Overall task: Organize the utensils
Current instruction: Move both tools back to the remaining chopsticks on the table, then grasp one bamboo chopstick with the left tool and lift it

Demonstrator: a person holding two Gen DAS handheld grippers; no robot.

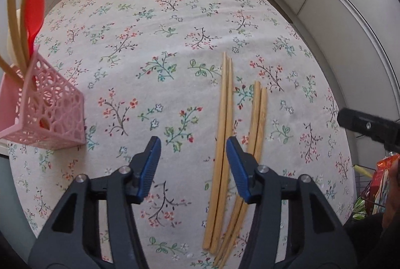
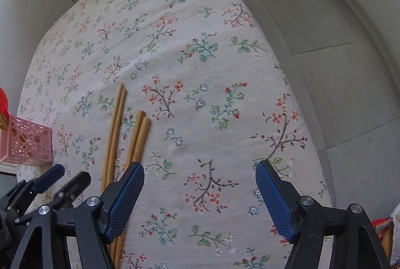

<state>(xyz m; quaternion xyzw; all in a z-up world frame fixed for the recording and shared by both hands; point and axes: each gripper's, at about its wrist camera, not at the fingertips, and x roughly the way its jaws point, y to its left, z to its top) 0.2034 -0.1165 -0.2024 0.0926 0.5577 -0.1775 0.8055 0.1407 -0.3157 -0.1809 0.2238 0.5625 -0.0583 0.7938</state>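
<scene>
Four chopsticks lay loose on the floral tablecloth; both grippers were above it with jaws apart and empty.

The chopsticks lay as two pairs side by side: a longer pair point(image 1: 222, 144) and a shorter pair point(image 1: 257, 124) just to its right. The left gripper point(image 1: 193, 144) hung above the longer pair, jaws parted, pads clear of the wood. The right gripper point(image 2: 200, 169) stood wide apart over bare tablecloth point(image 2: 200, 69), the chopsticks beside its left finger. A pink lattice holder point(image 1: 55, 114) at the left table edge held upright wooden sticks and a red utensil point(image 1: 35, 11).
</scene>
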